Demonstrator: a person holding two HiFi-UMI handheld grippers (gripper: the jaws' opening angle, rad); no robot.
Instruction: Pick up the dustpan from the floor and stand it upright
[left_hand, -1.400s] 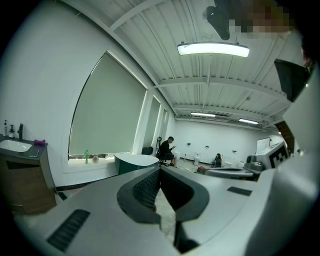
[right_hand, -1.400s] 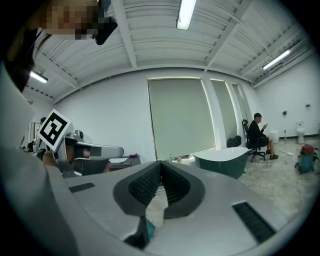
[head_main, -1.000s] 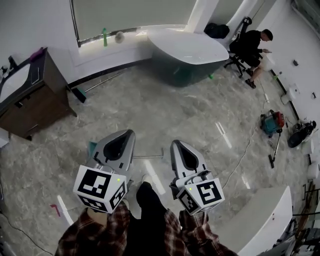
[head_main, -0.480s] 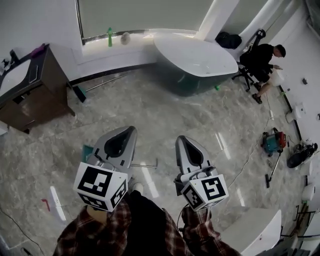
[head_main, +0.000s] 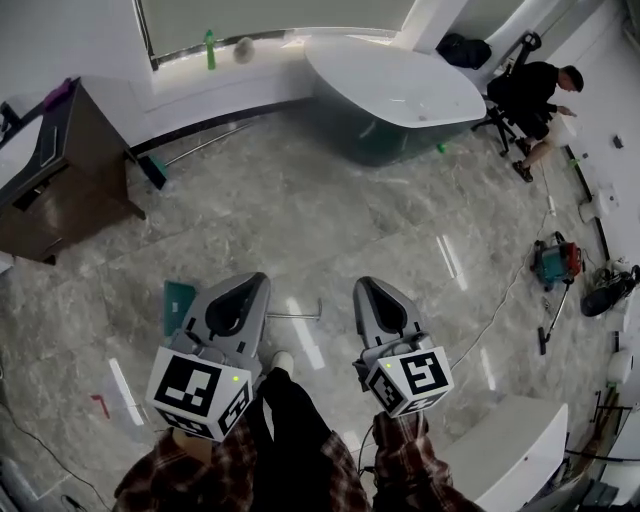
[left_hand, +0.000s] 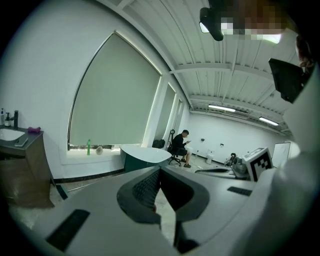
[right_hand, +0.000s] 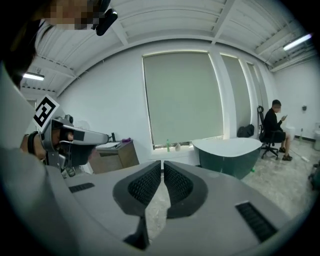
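Observation:
The teal dustpan lies flat on the marble floor, and its thin metal handle runs right, between the two grippers. My left gripper hovers over the dustpan's right part and hides some of it. Its jaws are shut with nothing in them. To the right of the handle's end, my right gripper is also shut and holds nothing. Both gripper views look across the room, so neither shows the dustpan.
A teal broom leans by the wooden cabinet at the left. A teal tub-shaped table stands ahead, with a seated person beyond it. A vacuum cleaner and its cable lie at the right. A white counter is near right.
Both grippers have moved on over the floor and sunk a little, still shut. More of the teal dustpan now shows to the left of the left gripper.

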